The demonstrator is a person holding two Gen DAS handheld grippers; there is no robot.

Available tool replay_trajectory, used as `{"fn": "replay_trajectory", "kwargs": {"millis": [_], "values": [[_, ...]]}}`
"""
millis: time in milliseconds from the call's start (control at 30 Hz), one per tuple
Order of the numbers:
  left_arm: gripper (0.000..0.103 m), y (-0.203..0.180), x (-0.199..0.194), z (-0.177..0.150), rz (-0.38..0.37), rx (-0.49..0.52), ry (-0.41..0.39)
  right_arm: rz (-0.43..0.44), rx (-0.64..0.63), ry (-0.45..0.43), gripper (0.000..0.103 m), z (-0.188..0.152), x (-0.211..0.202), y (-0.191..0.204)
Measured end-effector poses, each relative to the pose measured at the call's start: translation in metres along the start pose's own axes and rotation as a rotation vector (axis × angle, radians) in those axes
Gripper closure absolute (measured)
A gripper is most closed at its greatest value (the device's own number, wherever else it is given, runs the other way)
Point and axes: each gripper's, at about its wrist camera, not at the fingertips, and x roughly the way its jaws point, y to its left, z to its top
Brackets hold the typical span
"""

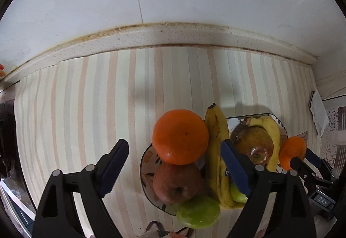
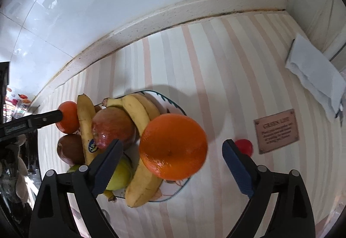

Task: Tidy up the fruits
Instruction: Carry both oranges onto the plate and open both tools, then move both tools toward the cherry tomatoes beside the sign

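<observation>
Left wrist view: left gripper [image 1: 174, 142] spread wide, gripping nothing, with the orange [image 1: 180, 136] sitting between the pads, clear of both. Perched high on a red apple [image 1: 177, 181] at the edge of a floral plate [image 1: 143, 164], beside a banana [image 1: 217, 151] and above a green apple [image 1: 197, 212].

Right wrist view: right gripper [image 2: 173, 142] likewise released, with the second orange [image 2: 173, 147] between its pads and a gap on each side, resting on bananas [image 2: 138, 112] at the plate rim [image 2: 173, 101].

Likely trouble: both oranges balanced on rounded fruit near a rim, so prone to rolling off onto the striped cloth [image 2: 216, 65] if clipped by a pad on the way out, or if the pile shifts under them.

Hard to tell: what exactly props each orange, since the fruit hides the contact underneath. Plates mostly covered; unclear whether touching. Small red thing [image 2: 245, 146] partly behind the right pad, unidentifiable. Plaque [image 2: 277, 130] lettering too blurred to read.
</observation>
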Motion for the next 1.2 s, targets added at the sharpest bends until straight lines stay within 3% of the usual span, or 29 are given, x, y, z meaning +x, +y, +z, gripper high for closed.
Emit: {"fn": "replay_trajectory", "kwargs": {"millis": [200, 433, 700, 1200], "values": [[0.010, 0.006, -0.025, -0.014, -0.003, -0.014, -0.057, -0.025, -0.067, -0.050, 0.007, -0.013, -0.027, 0.015], [0.010, -0.002, -0.054, -0.065, 0.015, -0.017, -0.119, -0.068, -0.188, -0.068, 0.007, -0.042, -0.050, 0.045], [0.010, -0.015, -0.087, -0.115, 0.051, -0.016, -0.183, -0.086, -0.229, -0.127, 0.007, -0.078, -0.078, 0.065], [0.010, -0.024, -0.175, -0.180, 0.040, -0.031, -0.325, -0.071, -0.263, -0.338, 0.007, -0.133, -0.196, 0.078]]}}
